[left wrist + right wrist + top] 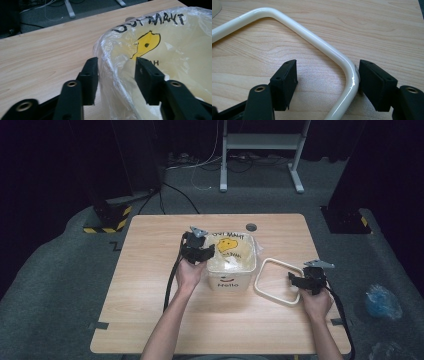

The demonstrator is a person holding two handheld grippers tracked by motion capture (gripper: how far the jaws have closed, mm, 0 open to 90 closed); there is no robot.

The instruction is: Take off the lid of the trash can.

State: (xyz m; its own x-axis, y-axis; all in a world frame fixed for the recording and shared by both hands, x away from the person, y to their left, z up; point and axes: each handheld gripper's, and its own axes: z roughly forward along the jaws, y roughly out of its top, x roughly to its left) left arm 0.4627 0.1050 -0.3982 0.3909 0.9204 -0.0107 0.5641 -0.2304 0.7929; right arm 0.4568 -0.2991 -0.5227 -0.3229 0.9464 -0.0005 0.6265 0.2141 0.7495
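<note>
Left gripper point(201, 251) is at the left rim of the white bin point(231, 275), which stands near the middle of the table point(150, 285). Its jaws straddle the rim and the clear plastic bag point(160, 50) lining it, one outside, one inside; the outer pad looks to touch the plastic, but whether they're clamped I can't tell from here. Over on the right, the right gripper point(296, 280) sits low at the cream frame point(272, 282) lying flat just right of the bin. Jaws released there, wide apart, the frame's rounded corner between them, close against one pad.
</note>
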